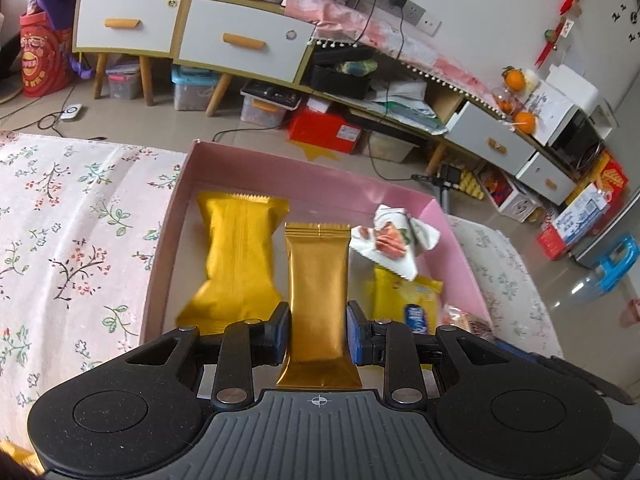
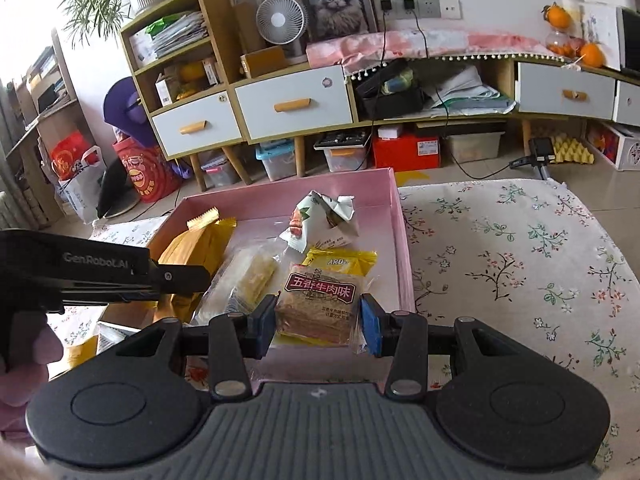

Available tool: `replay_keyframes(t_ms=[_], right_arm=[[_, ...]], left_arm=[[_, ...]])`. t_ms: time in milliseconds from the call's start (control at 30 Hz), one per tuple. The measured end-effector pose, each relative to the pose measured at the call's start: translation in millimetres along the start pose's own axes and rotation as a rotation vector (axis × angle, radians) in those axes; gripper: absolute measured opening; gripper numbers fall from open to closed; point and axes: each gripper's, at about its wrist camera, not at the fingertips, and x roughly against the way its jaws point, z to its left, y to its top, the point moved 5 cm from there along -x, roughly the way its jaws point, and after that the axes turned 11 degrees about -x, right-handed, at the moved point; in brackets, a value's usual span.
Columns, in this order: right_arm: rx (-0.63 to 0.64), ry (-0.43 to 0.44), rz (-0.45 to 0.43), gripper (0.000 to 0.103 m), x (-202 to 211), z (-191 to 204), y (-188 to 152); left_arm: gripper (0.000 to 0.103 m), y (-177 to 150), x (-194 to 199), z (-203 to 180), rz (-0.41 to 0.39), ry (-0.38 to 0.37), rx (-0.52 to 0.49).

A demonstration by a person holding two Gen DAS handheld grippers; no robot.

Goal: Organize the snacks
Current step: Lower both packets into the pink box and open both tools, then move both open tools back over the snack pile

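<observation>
A pink box (image 1: 304,178) stands on the floral tablecloth and holds several snacks. My left gripper (image 1: 318,334) is shut on a narrow gold packet (image 1: 318,292), held over the box's near side. Left of it lies a wider gold packet (image 1: 236,260); a white crumpled wrapper (image 1: 394,240) and a yellow packet (image 1: 404,296) lie to the right. In the right wrist view my right gripper (image 2: 318,322) is shut on a clear-wrapped brown cracker pack (image 2: 318,304) above the pink box (image 2: 394,216). The left gripper's black body (image 2: 100,276) reaches in from the left.
The floral tablecloth (image 1: 60,240) spreads left of the box and also to its right (image 2: 520,260). A clear pack of pale biscuits (image 2: 244,280) and the white wrapper (image 2: 324,220) lie in the box. Drawers, storage bins and cables stand on the floor beyond the table.
</observation>
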Motion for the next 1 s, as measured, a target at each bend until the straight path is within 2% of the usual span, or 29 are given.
replay_keyframes(t_ms=[233,300,333,367,400,467,533,733,867,1000], right_arm=[[-0.008,-0.009,-0.009,0.042,-4.4,-0.8,3.1],[-0.010,-0.016,-0.023,0.052,-3.5,-1.5,4.6],[-0.013,-0.013,-0.029,0.058,-2.5,-2.0,5.3],[-0.017,-0.011,-0.033,0.068,-1.4,-2.5,6.2],[-0.024,-0.009,-0.038,0.071,-0.1,-3.2,7.4],[-0.034,-0.005,-0.038,0.072,0.0,-4.5,9.5],[-0.041,-0.001,-0.036,0.074,1.0,-6.0,11.4],[-0.041,0.002,-0.049,0.084,7.9,-5.9,13.8],[-0.046,-0.001,-0.051,0.089,14.5,-7.5,15.3],[-0.049,-0.004,-0.042,0.093,21.2,-10.1,15.4]], left_arm=[[0.027,-0.1,-10.5,8.2,-0.005,0.063,-0.012],[0.028,0.7,-9.6,8.9,-0.021,0.063,-0.002],[0.032,0.7,-8.6,8.8,-0.028,0.063,0.003],[0.036,0.4,-7.8,8.4,-0.029,0.056,0.002],[0.039,0.8,-7.2,7.4,-0.027,0.047,-0.003],[0.055,0.1,-3.2,2.7,-0.028,0.046,-0.020],[0.060,-0.1,3.1,-0.7,-0.035,0.047,-0.032],[0.065,-6.5,23.6,-4.4,-0.025,0.047,-0.055],[0.075,-13.8,43.6,-4.8,-0.040,0.053,-0.080],[0.080,-23.8,61.5,-1.7,-0.041,0.057,-0.077]])
